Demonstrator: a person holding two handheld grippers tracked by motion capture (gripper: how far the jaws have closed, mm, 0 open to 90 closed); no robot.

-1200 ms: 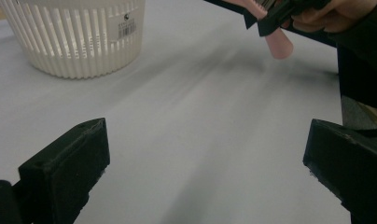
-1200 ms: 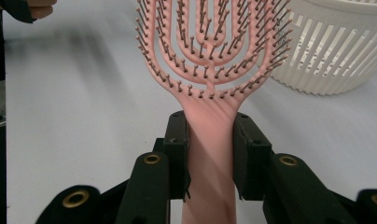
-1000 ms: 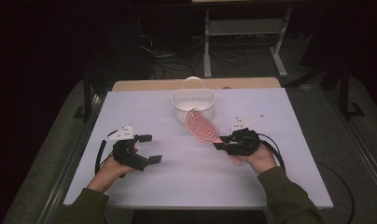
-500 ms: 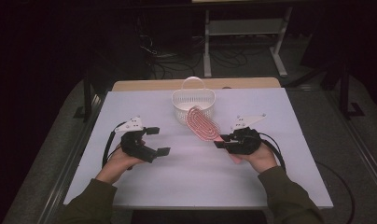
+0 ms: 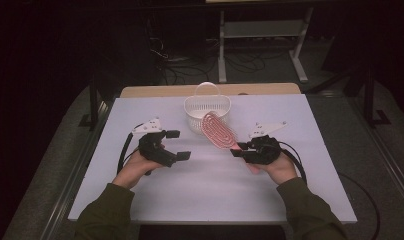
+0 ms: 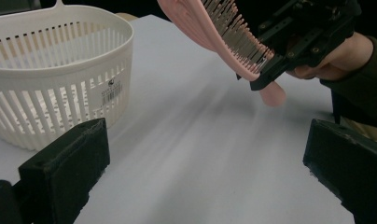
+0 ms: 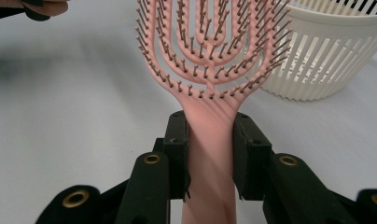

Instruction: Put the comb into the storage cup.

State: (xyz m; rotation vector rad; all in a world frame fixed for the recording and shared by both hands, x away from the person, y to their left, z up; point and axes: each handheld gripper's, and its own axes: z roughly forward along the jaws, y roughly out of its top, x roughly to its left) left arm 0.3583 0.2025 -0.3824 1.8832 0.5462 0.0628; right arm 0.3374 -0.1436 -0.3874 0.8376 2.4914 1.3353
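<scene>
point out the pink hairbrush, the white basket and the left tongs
pink hairbrush point(image 7: 210, 56): right gripper view, bristle head.
white basket point(image 5: 207, 104): high view, rim.
left tongs point(image 5: 176, 145): high view, gap between open jaws.

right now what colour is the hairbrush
Pink, with darker brownish bristles; the right gripper view shows the hairbrush best.
</scene>
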